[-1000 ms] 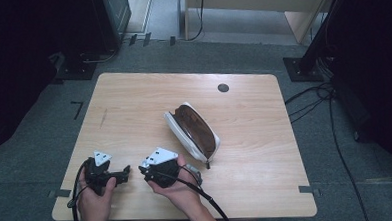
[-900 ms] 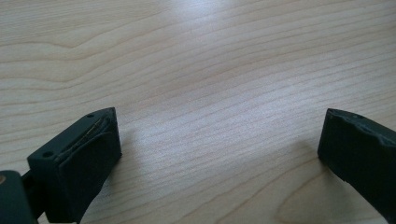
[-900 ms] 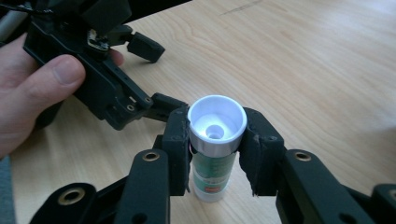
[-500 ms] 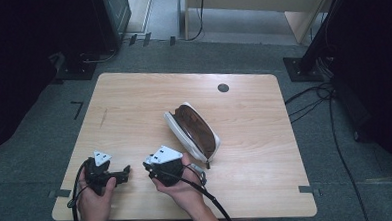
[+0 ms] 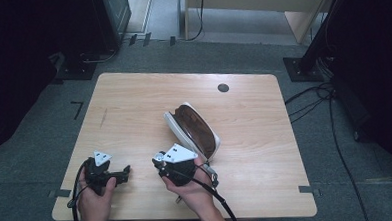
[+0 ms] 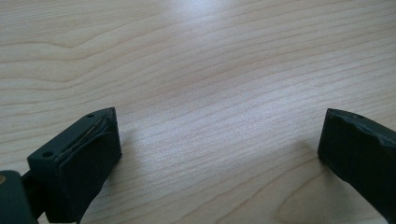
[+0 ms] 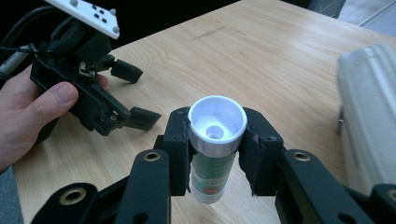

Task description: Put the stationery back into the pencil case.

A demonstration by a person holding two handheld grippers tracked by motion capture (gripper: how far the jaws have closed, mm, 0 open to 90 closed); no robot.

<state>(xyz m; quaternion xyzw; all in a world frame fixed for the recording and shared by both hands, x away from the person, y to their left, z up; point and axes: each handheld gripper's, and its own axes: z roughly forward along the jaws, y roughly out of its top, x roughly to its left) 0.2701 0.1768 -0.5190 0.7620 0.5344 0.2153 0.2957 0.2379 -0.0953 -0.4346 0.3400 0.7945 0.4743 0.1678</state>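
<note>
Tube (image 7: 214,158) pinched upright in our right gripper (image 7: 215,154), ready for the pouch (image 5: 192,129); left gripper (image 6: 219,154) spread, idle.

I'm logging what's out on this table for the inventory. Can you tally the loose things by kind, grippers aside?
Pouch, white with a brown lining, open: 1
Tube, white cap, green label, clamped in the right gripper: 1
Total: 2
</note>
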